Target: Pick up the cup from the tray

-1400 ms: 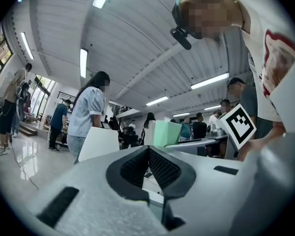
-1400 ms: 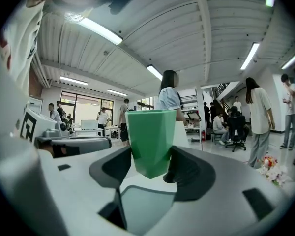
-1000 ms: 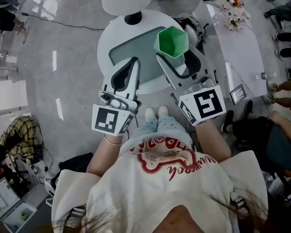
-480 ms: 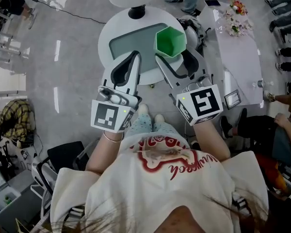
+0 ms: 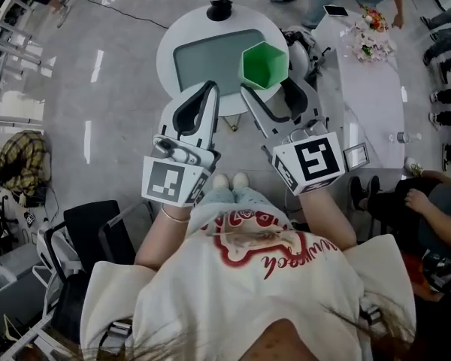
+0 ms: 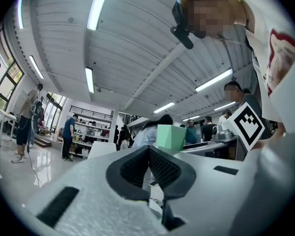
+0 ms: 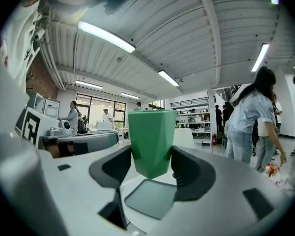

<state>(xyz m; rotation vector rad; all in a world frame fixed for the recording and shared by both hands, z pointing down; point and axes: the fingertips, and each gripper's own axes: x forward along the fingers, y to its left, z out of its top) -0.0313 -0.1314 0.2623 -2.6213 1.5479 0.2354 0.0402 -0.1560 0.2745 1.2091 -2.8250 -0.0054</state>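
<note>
A green faceted cup (image 5: 265,65) hangs above the right side of the grey-green tray (image 5: 203,59), which lies on a round white table (image 5: 173,43). My right gripper (image 5: 267,85) is shut on the cup, one jaw on each side of it. The right gripper view shows the cup (image 7: 151,141) upright between the pads of the right gripper (image 7: 151,154), with the tray (image 7: 150,198) below it. My left gripper (image 5: 209,92) hovers over the table's near edge, shut and holding nothing. From the left gripper (image 6: 148,149) view, the cup (image 6: 170,137) shows beyond the closed tips.
A black object (image 5: 219,10) stands at the table's far edge. A long white table (image 5: 368,89) with flowers (image 5: 367,32) runs along the right. A seated person (image 5: 428,209) is at the right and a black chair (image 5: 98,224) at the lower left.
The table and tray have shrunk and drifted up the head view, as if seen from higher. Both grippers keep their pose and the cup stays in the right one.
</note>
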